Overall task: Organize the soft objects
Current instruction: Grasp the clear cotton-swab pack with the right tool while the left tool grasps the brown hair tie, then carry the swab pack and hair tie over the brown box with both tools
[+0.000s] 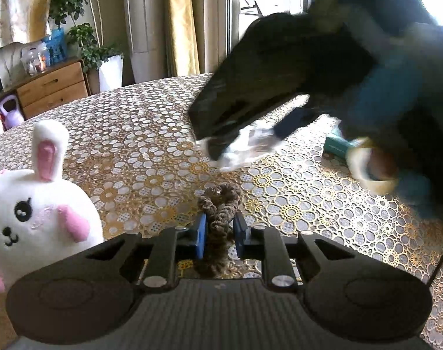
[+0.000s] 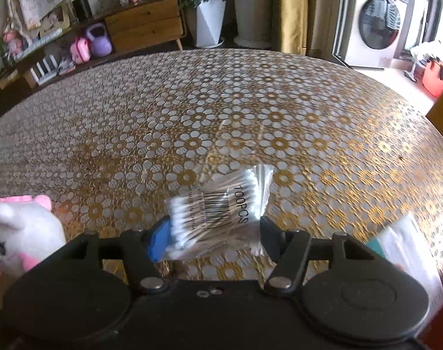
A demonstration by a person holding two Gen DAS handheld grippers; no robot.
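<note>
My left gripper (image 1: 220,230) is shut on a brown fuzzy hair scrunchie (image 1: 220,204) that lies on the floral tablecloth (image 1: 134,134). A white plush bunny (image 1: 31,204) with pink ears sits just left of it. In the right wrist view my right gripper (image 2: 212,233) is shut on a clear bag of cotton swabs (image 2: 221,207), held above the tablecloth (image 2: 250,110). The same bag (image 1: 244,145) shows blurred in the left wrist view, under the dark right gripper (image 1: 250,134) and the person's blue sleeve (image 1: 396,87). The bunny (image 2: 20,233) appears at the right view's left edge.
A roll of tape (image 1: 370,163) and a teal packet (image 1: 338,145) lie at the right of the table. A white packet (image 2: 408,248) lies by the right gripper. Beyond the table stand a wooden cabinet (image 2: 145,20), a white planter (image 2: 209,20) and a washing machine (image 2: 373,29).
</note>
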